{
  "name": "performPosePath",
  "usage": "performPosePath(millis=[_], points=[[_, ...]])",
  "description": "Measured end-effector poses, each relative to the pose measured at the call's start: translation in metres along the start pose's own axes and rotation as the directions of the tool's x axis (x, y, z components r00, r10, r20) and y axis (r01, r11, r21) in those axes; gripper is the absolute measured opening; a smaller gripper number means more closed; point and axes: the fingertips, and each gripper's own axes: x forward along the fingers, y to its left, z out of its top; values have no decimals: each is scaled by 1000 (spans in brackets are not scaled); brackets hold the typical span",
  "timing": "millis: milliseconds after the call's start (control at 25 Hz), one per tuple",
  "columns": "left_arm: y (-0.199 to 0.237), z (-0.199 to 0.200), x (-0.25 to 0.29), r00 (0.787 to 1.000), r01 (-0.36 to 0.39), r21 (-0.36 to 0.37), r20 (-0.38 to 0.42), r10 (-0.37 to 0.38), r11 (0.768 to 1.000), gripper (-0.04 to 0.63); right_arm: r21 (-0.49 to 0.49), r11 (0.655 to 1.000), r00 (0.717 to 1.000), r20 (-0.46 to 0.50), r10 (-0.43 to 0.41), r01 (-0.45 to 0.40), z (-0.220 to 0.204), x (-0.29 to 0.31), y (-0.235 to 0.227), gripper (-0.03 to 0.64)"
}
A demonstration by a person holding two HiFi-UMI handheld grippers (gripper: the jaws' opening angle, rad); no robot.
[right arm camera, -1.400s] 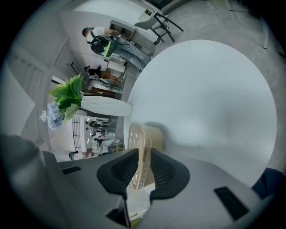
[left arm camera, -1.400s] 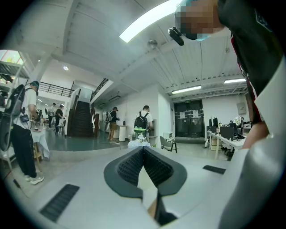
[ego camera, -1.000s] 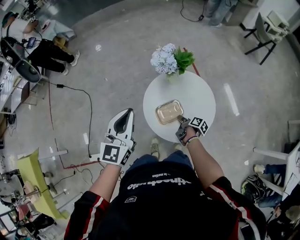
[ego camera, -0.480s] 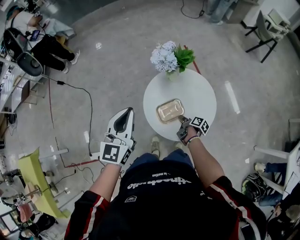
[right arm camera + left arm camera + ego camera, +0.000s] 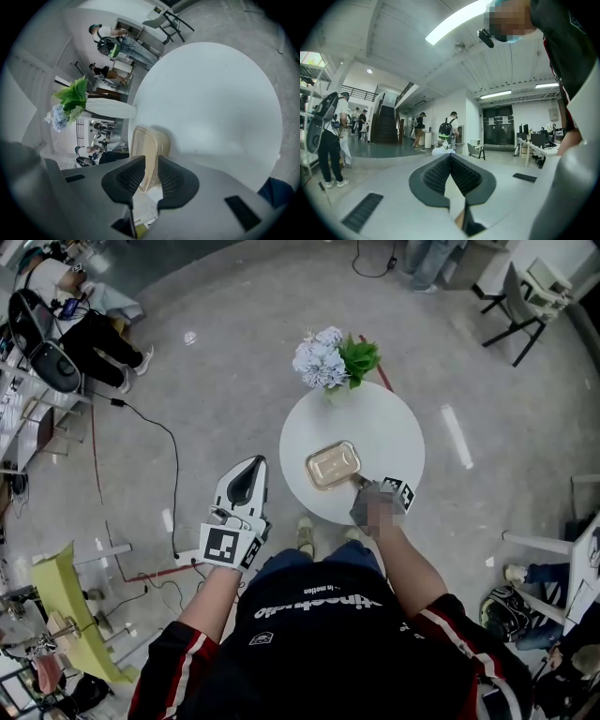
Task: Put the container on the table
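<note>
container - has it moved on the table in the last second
No. The container sits in the same spot on the table, with the same gap to the flowers; only the whole view slid slightly left.

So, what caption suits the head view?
Seen from above: right gripper clamps a clear rectangular plastic container over a round white table.

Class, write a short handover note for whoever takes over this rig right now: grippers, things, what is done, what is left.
Left gripper: shut, empty, held off to the side of the table.
Right gripper: shut on the near rim of the container.
Container: on the round white table, apparently resting on it, in front of the flowers.
Done: container is at the table.
Left: open the right jaws and draw back.
</note>
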Motion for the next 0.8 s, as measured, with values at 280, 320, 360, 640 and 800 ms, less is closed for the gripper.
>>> performPosePath(millis=[280,320,360,640,800], points=[[-5,1,5,1000,14,-14,16,-13,1000,23,-119,993,1000,-19,24,-26,2,-10,18,103],[-6,2,6,1000,16,-16,18,-16,1000,23,-129,991,999,-18,26,-28,3,-12,20,103],[-7,3,6,1000,19,-17,21,-19,1000,23,-137,990,999,-17,28,-31,3,-14,22,103],[-14,6,10,999,41,-34,36,-40,999,23,-212,976,998,-6,55,-55,6,-33,40,103],[-21,12,13,998,60,-86,37,-57,994,23,-277,957,997,-1,82,-79,7,-48,57,103]])
